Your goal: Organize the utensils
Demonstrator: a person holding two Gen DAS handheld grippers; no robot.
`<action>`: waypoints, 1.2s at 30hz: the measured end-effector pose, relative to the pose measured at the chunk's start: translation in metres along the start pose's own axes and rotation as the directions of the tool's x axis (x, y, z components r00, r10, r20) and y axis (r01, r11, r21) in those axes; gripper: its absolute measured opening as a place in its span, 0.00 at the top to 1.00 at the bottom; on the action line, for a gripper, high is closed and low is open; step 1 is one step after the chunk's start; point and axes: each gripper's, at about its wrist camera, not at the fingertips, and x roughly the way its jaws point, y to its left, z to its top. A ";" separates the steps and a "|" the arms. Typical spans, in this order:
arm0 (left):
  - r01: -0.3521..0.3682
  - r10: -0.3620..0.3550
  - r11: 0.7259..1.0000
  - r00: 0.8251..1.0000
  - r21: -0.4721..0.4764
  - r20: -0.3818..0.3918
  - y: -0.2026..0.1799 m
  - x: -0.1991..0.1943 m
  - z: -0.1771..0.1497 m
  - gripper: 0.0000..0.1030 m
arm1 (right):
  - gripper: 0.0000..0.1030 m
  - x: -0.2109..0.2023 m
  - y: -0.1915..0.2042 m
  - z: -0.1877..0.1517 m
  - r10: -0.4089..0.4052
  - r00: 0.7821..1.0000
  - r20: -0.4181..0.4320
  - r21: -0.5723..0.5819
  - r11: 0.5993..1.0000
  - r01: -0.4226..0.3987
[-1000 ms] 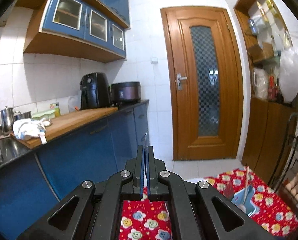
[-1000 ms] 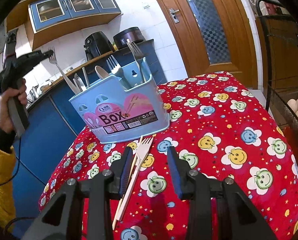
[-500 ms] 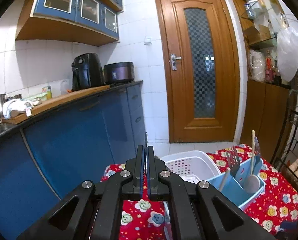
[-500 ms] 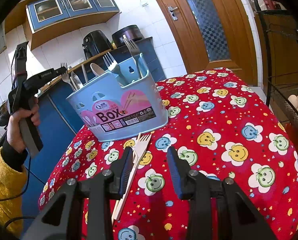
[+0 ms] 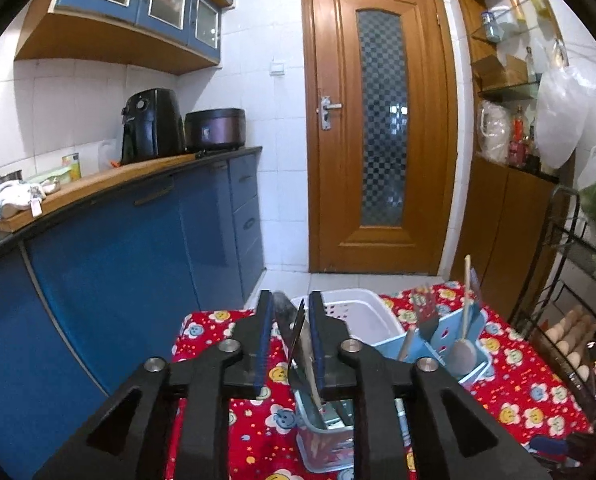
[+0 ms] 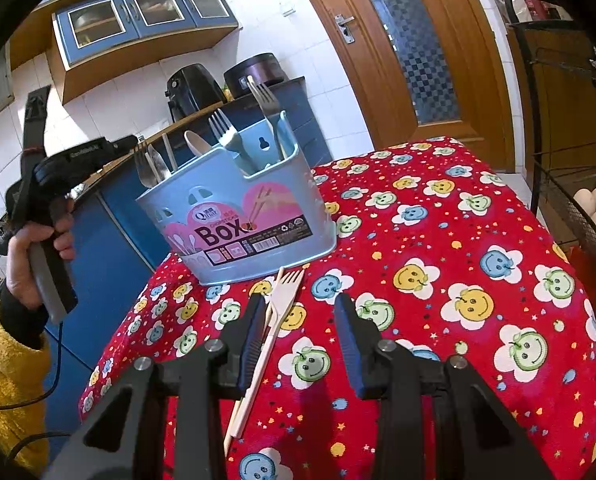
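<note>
Two grippers over the utensil caddy, left one letting go

Left gripper (image 5: 290,312) tilts down over the blue utensil caddy (image 6: 234,216); in the right wrist view a hand (image 6: 38,256) in a yellow sleeve (image 6: 6,380) holds it up at the caddy's left. Its jaws are opening, and a metal knife (image 5: 298,344) stands between them, blade leaning, lower end down in the caddy compartment under the fingers. Whether the pads touch the blade cannot be told. A second ago the jaws were clenched on the knife, higher up, with only tablecloth below.

Right gripper (image 6: 299,312) hangs low over the red flowered tablecloth (image 6: 457,240), jaws apart, gripping nothing, unchanged. A wooden fork (image 6: 274,328) and a chopstick lie between and just inside its left finger, their near ends hidden by the gripper body. Caddy sits just ahead, forks (image 6: 226,132) and spoons upright in it.

White basket (image 5: 357,316) beyond the left fingers, partly hidden.
</note>
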 end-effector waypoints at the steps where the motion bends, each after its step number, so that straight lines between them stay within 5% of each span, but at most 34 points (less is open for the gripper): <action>1: 0.003 -0.003 1.000 1.000 -0.003 0.004 0.000 -0.004 0.002 0.77 | 0.62 0.000 0.001 0.000 0.000 1.000 0.001 -0.002 1.000 0.000; 14: 0.067 -0.064 0.994 0.997 -0.081 0.039 0.016 -0.057 0.016 0.69 | 0.62 -0.009 0.010 0.001 0.010 1.000 0.007 -0.017 1.000 -0.010; 28: 0.048 -0.055 0.996 0.993 -0.073 -0.100 0.016 -0.088 -0.048 0.69 | 0.62 -0.011 0.018 -0.002 0.015 1.000 -0.010 -0.030 0.999 -0.015; 36: 0.034 -0.054 0.995 0.975 -0.096 -0.217 0.008 -0.081 -0.091 0.69 | 0.62 -0.009 0.021 -0.003 0.010 0.999 -0.038 -0.047 0.999 -0.011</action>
